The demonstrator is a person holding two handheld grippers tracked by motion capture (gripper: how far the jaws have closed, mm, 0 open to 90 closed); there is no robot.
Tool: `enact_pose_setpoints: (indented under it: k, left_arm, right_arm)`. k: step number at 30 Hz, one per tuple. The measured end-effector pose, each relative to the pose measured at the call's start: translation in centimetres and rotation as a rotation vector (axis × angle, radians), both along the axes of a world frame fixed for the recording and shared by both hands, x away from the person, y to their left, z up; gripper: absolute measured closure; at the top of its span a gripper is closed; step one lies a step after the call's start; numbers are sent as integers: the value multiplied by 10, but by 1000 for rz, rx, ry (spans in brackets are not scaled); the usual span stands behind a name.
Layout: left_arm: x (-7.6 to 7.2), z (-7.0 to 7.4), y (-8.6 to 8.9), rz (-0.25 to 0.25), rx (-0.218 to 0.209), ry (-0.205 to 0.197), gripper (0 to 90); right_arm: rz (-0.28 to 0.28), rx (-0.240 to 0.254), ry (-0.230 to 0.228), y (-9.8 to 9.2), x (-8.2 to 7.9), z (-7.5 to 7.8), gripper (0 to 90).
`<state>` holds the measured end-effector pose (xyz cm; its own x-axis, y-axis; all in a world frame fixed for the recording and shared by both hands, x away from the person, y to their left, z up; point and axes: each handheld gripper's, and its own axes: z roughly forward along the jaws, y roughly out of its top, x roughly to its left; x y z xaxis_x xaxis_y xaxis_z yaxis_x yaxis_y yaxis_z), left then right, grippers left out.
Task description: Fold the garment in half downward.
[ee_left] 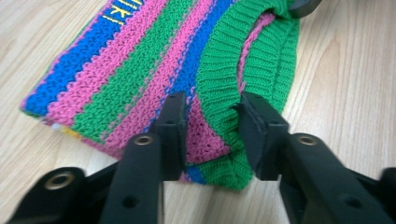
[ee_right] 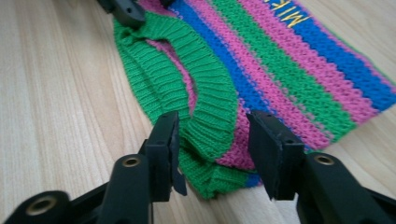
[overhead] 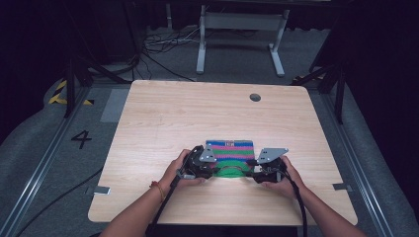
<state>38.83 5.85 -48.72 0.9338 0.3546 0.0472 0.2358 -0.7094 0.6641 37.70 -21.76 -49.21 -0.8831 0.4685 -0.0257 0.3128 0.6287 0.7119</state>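
Pale wood table point(overhead: 163, 113) takes up most of the high view, with a little round hole point(overhead: 255, 97) up around 1 o'clock from its middle. Slightly toward 5 o'clock of centre lies a striped knit piece point(overhead: 230, 150), flat on the wood, pink, green and blue bands with a ribbed green collar point(ee_left: 219, 70) on its near edge. The left gripper point(ee_left: 210, 126) sits at the knit's 8 o'clock corner, jaws spread with the collar edge between them, pads not really squeezing it. The right gripper point(ee_right: 212, 140) is at the 4 o'clock corner, same deal: jaws apart, ribbed hem loose in the gap.
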Motion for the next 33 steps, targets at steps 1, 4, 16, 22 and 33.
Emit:
enact_pose_setpoints:
  k: [1,4,16,22,33]
  left_arm:
    - [-1,2,1,2,9,-3,579]
    - [-7,8,6,2,29,-5,522]
    - [-22,22,55,101,52,-32,345]
    - [-31,20,78,124,87,-31,284]
    - [-46,16,108,162,118,-20,241]
  right_arm:
    - [-3,-1,-2,0,0,1,510]
    - [-21,-10,-16,-2,0,8,474]
    - [-68,-47,-46,-23,-11,22,376]
    - [-85,-66,-63,-36,-21,26,350]
    - [-127,-81,-61,-67,-39,23,322]
